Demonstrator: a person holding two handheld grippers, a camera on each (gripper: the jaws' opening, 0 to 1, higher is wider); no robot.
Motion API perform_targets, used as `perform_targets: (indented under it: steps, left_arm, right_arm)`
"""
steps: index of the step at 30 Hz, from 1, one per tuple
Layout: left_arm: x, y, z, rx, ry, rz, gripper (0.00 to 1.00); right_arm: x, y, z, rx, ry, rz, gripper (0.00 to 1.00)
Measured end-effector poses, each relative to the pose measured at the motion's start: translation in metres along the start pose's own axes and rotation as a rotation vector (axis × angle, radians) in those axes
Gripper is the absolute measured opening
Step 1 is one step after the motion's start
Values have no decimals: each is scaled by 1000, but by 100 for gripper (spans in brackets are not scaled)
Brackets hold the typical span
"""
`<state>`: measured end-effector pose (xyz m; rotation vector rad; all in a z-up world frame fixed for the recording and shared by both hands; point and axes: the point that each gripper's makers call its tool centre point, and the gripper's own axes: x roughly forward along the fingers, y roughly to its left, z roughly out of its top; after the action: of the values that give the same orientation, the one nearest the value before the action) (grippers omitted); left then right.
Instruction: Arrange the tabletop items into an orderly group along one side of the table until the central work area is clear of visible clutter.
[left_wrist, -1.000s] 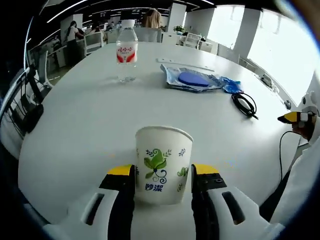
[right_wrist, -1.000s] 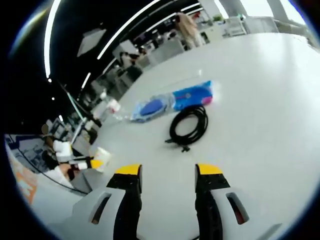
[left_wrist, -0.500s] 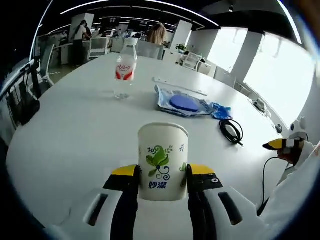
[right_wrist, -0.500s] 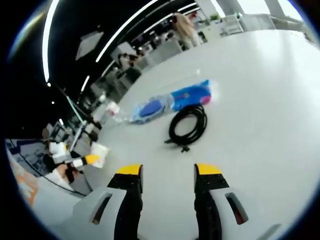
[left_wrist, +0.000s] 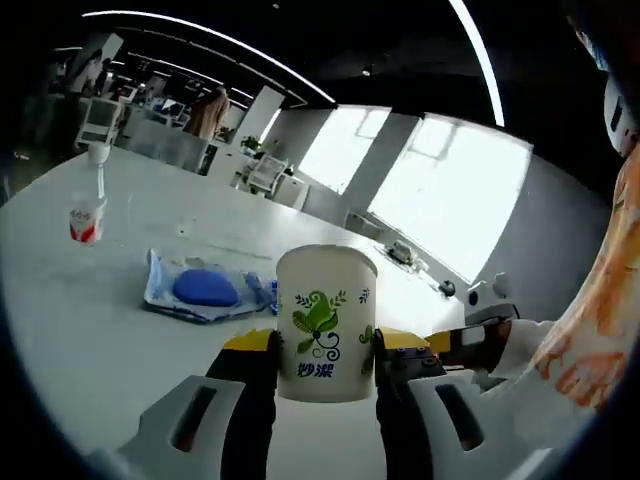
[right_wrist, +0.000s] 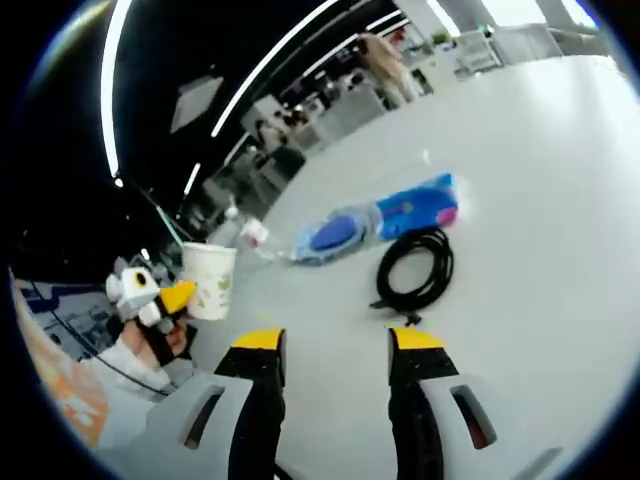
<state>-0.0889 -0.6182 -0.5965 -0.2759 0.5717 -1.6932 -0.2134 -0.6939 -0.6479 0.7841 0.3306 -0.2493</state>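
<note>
White office table (left_wrist: 70, 330) under strip lights: the left gripper (left_wrist: 322, 345) carries a printed paper cup (left_wrist: 325, 318) clamped between its jaws above the tabletop.
Beyond lie a crinkled blue plastic pouch (left_wrist: 200, 292) and a clear bottle (left_wrist: 88, 210). In the right gripper view, the right gripper (right_wrist: 338, 345) hangs wide and empty near a coiled black cable (right_wrist: 415, 270); the cup likely needs setting down at one side.

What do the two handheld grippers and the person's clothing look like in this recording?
Both the left gripper and the right gripper have grey-white bodies with slotted shoulders, black jaws and yellow tips. In the right gripper view, the left gripper appears as a grey-white block with a yellow tip. The person wears a white sleeve and an orange-patterned garment.
</note>
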Motion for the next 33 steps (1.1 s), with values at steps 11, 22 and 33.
perform_targets:
  steps: [11,22,33]
  left_arm:
    - [14,-54,-9,38,60,-226,37]
    - [2,-85,9,-57,-11,-425,36]
    - [0,-102,4,65,71,-495,35]
  right_arm:
    - [7,67,25,-100,-86,270,40]
    - [-12,129,42,-93,-139,606,42]
    - [-5,156,28,-183,-24,709,39]
